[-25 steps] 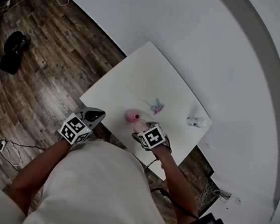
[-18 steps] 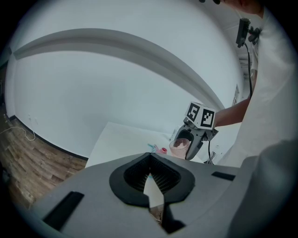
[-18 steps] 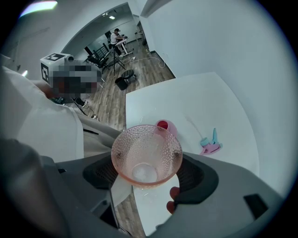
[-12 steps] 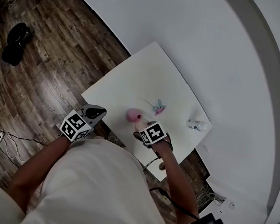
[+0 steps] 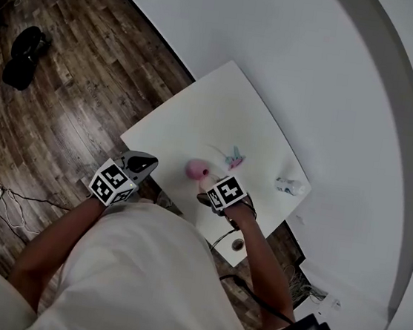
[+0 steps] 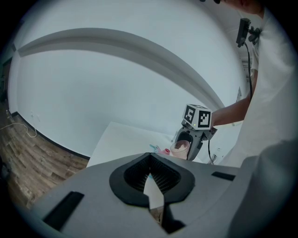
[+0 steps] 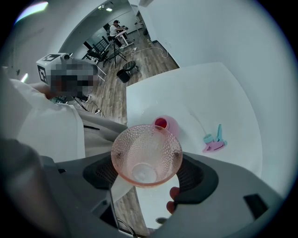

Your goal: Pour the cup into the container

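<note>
Head view: the desk [image 5: 221, 110] stands cornerwise on a wood floor. The right tongs [image 5: 207, 188] are at its near edge, clamped on the cup [image 5: 204, 184], just beside the pink container [image 5: 196, 170]. A pink-and-blue piece [image 5: 233, 158] lies further in, and a small pale thing [image 5: 290, 186] lies near the right corner. The left tongs [image 5: 147, 164] hang off the left end of the near edge. Compared with a second ago, both tongs and the container sit much where they were. The right cube may have tipped slightly, but it is too small to be sure.

Left gripper view: the left tongs [image 6: 150, 163] are together with nothing between them. Beyond them the right tongs [image 6: 188, 148] grip the cup [image 6: 181, 148].

Right gripper view: the right tongs [image 7: 148, 173] press both sides of the cup [image 7: 146, 155], whose mouth faces the camera and whose base shows through. The container [image 7: 165, 124] sits just past the cup's rim.
</note>
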A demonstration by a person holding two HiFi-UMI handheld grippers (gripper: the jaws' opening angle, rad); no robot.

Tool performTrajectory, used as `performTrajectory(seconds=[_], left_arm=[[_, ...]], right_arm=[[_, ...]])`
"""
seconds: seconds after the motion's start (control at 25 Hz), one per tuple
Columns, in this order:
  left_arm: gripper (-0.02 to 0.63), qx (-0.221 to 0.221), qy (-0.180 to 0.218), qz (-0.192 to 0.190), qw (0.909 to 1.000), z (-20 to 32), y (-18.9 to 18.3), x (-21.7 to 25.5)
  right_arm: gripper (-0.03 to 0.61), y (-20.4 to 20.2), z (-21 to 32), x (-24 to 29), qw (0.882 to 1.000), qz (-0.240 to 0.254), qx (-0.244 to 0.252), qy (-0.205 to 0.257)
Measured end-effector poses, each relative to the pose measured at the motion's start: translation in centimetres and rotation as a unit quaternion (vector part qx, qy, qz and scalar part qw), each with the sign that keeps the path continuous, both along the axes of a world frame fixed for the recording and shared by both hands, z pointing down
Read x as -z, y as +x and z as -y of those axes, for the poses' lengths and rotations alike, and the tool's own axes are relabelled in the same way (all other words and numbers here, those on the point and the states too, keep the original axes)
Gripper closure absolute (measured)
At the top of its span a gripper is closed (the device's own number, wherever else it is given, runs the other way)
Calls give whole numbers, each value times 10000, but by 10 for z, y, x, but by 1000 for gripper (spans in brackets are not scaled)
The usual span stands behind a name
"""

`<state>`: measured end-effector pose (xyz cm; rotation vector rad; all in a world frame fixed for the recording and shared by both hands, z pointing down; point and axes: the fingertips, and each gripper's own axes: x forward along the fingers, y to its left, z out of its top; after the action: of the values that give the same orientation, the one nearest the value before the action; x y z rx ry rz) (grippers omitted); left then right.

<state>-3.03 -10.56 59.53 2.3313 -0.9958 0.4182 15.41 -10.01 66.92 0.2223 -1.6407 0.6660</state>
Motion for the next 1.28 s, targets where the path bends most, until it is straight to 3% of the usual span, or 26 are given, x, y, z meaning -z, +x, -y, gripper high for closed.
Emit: performTrajectory(seconds=[1.28], left_arm=[[603, 157, 26, -116, 9998, 2, -19, 0]], right_arm=[[206, -5, -5, 7, 9951, -461, 346, -805]])
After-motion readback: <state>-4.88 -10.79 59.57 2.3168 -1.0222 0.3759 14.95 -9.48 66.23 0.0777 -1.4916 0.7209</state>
